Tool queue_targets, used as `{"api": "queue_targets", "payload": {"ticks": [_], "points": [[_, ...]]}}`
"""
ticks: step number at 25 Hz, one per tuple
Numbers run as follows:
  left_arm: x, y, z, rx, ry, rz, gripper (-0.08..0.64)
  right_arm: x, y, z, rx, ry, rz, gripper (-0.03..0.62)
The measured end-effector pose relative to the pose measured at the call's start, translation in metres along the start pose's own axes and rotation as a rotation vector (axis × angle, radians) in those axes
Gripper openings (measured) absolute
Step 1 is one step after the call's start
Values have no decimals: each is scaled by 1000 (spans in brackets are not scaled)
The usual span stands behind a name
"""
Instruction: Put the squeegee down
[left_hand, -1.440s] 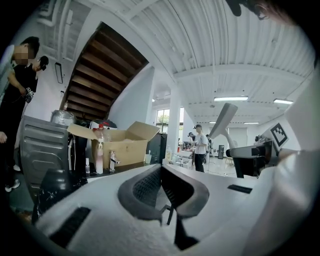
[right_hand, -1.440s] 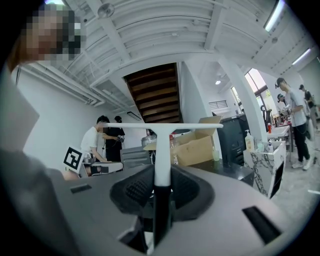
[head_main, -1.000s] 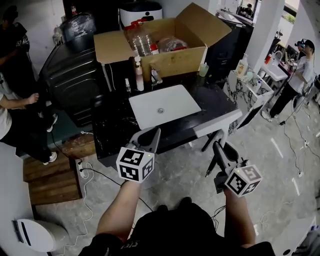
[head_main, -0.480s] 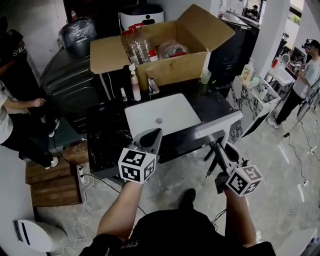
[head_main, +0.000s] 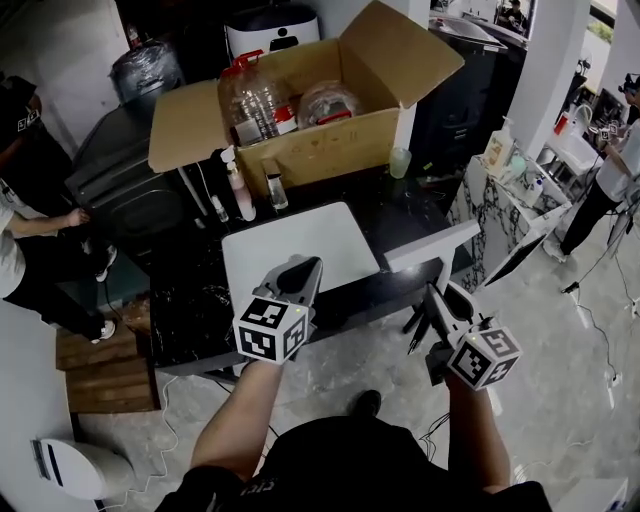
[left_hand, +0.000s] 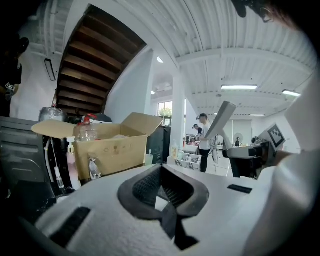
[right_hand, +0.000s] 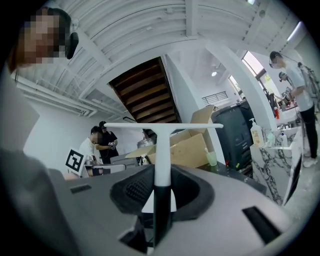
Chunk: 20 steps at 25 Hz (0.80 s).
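We hold squeegee (right_hand: 163, 150) clamped in right gripper (head_main: 436, 300); left gripper (head_main: 300, 272) closed, empty. Best lowered flat onto dark surface (head_main: 410, 215), frame centre, before release.

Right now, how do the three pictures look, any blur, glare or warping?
Head view: sharp, though the black counter swallows detail beside the bright white sink. Left gripper view: fisheye bends the ceiling, the ceiling lights glare, the near jaws are soft. Right gripper view: same warping, dark corners; the squeegee is crisp at its blade, blurred by the jaws.
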<state>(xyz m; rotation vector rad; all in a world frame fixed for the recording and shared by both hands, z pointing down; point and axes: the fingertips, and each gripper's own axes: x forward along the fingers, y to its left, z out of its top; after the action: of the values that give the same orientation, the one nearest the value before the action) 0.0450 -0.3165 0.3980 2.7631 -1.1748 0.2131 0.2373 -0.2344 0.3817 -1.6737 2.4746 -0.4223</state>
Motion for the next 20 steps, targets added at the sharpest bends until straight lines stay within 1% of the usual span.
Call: {"api": "queue_targets", "payload": {"ticks": [5, 8, 11, 16, 20], "points": [[42, -8, 11, 22, 8, 24, 9, 12, -41, 7, 27, 2, 15, 94], [63, -11, 19, 38, 1, 31, 9, 21, -56, 7, 25, 12, 30, 94], [79, -8, 20, 39, 5, 28, 9, 34, -69, 2, 43, 34, 29, 94], [100, 22, 11, 5, 18, 27, 9, 67, -76, -5, 34, 78, 24, 94], [112, 46, 9, -14, 14, 15, 9, 93, -75, -2, 10, 96, 16, 94]]}}
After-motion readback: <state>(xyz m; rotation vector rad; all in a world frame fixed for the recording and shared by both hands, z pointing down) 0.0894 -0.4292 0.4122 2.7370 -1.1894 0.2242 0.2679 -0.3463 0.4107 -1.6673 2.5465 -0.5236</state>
